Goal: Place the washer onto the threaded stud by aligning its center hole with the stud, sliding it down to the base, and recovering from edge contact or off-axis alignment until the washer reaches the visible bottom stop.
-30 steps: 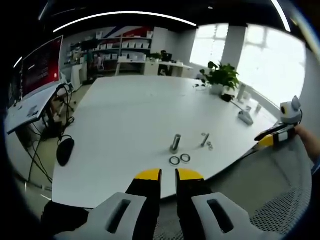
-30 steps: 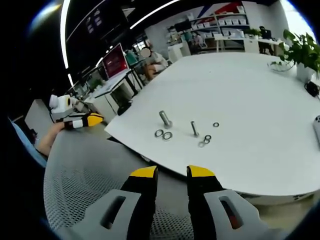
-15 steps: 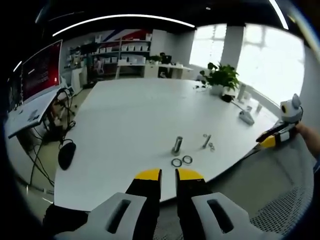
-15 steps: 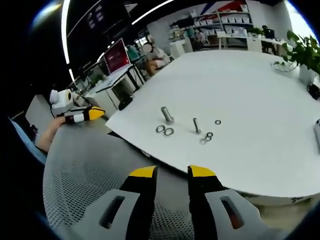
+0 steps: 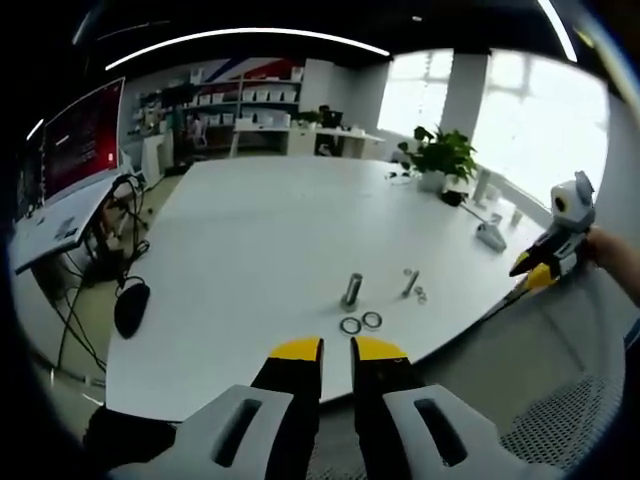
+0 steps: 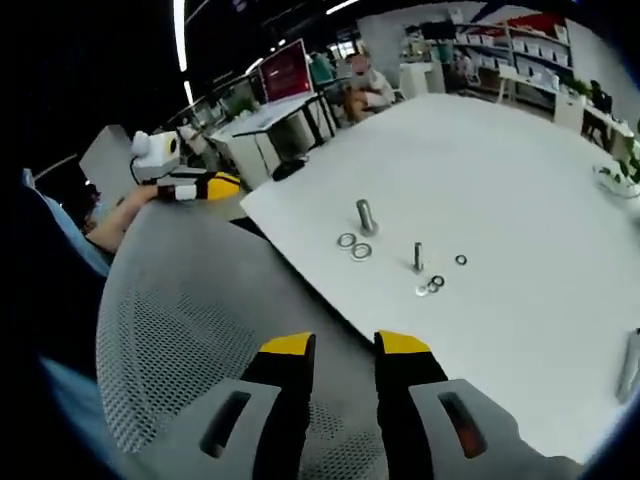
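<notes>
While both grippers hang short of the white bench (image 5: 250, 230), I see the left gripper (image 5: 336, 349) low in the left gripper view, its yellow-tipped fingers (image 5: 297, 351) slightly spread with a narrow gap and nothing between them. In the right gripper view, the right gripper (image 6: 345, 345) sits over a grey mesh chair back (image 6: 190, 330), fingers (image 6: 287, 346) likewise parted and empty. An upright threaded stud (image 5: 352, 289) stands near the bench's near edge. Two washers (image 5: 360, 323) lie flat, side by side, just nearer than the stud and apart from it. A thinner bolt (image 5: 410, 282) stands to the right, with smaller rings (image 5: 421, 294) beside it. A potted plant (image 5: 440, 155) occupies the far right.
</notes>
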Demonstrator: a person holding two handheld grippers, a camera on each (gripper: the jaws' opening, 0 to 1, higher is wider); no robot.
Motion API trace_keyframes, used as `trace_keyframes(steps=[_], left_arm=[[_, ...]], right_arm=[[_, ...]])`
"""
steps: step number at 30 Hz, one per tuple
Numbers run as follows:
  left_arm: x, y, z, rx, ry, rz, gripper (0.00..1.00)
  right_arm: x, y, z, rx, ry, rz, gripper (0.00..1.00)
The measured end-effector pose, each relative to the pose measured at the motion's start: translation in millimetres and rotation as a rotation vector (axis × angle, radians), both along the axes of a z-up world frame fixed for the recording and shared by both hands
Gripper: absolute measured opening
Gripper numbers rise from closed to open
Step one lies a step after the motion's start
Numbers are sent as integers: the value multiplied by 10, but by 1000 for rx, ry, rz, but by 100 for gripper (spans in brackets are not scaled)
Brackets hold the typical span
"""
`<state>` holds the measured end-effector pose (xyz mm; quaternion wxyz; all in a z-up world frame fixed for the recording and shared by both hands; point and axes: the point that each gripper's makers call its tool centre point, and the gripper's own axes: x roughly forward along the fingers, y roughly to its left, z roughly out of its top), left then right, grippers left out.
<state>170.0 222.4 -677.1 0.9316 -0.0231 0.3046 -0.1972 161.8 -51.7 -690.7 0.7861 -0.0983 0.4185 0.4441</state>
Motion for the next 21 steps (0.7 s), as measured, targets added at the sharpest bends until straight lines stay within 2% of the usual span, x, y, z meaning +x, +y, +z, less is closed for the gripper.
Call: trace_keyframes(steps=[4, 5, 7, 12, 14, 16, 18, 21], left_arm=[[1, 3, -4, -1, 2, 4, 9], [2, 4, -3, -1, 2, 6, 9], [1, 4, -4, -2, 3, 7, 9], [-6, 1, -16, 0, 11, 3, 9], [-7, 1, -19, 0, 13, 3, 9], [-11, 0, -22, 1, 16, 2, 9], [-8, 6, -21, 0, 16, 7, 9], [-9, 9, -18, -2, 14, 10, 9]], right_arm=[[104, -9, -64, -66, -3, 66, 26], [135, 18, -89, -72, -9, 112, 26], [195, 66, -132, -71, 4, 132, 26], [357, 86, -339, -157, 1, 240, 26], [444, 109, -427, -182, -12, 273, 26], [519, 115, -539, -232, -31, 341, 26], [615, 136, -639, -285, -93, 412, 25], [656, 157, -774, -352, -78, 466, 24]])
